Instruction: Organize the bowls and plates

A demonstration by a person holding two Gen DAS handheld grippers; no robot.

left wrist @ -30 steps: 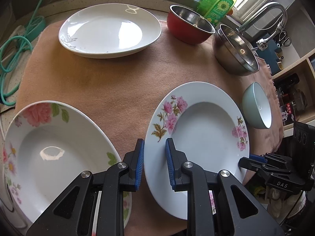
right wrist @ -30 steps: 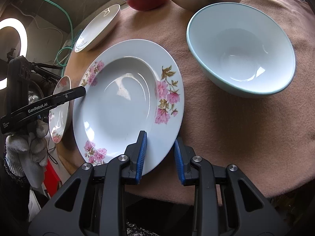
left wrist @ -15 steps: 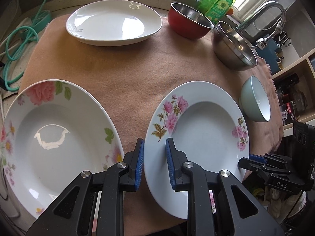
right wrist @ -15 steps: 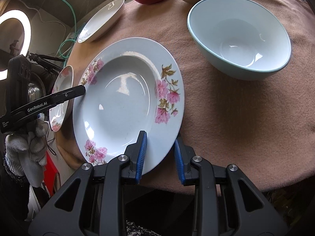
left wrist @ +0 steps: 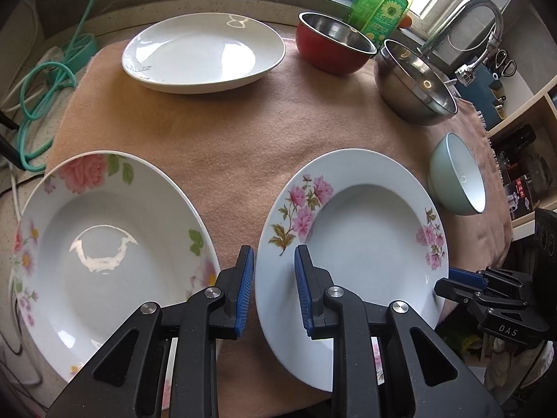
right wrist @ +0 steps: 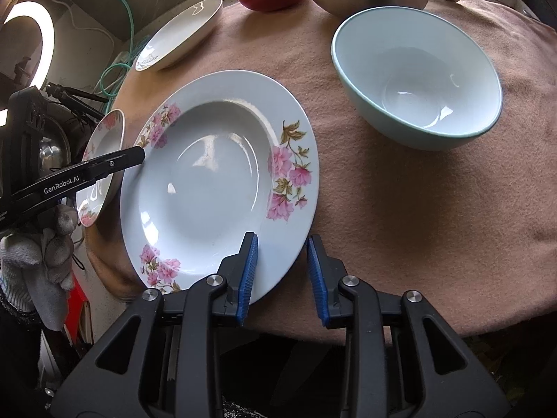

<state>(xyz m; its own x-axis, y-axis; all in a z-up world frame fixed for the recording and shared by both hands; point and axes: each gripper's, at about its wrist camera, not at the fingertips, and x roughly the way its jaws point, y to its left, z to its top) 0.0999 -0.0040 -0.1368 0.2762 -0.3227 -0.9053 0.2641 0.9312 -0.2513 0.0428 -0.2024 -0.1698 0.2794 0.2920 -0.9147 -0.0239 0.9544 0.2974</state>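
A deep plate with pink flowers (left wrist: 362, 223) (right wrist: 216, 188) lies near the front edge of the cloth. My left gripper (left wrist: 273, 289) straddles its left rim, jaws parted, not closed on it. My right gripper (right wrist: 282, 277) straddles its opposite rim, jaws also parted. A second flowered plate (left wrist: 104, 244) (right wrist: 101, 160) lies to the left. A plain white plate (left wrist: 205, 52) (right wrist: 181, 31) sits at the back. A pale green bowl (left wrist: 459, 174) (right wrist: 417, 80) stands at the right.
A red bowl (left wrist: 334, 45) and a steel bowl (left wrist: 414, 83) stand at the back by a green soap bottle (left wrist: 383, 0) and a faucet (left wrist: 463, 24). A brown cloth (left wrist: 243, 129) covers the counter. Green cord (left wrist: 41, 94) lies left. Shelves (left wrist: 522, 160) stand right.
The left view has pulled back and risen, so the left flowered plate and back plate sit lower in view. The right gripper's jaws have opened wider around the plate rim.
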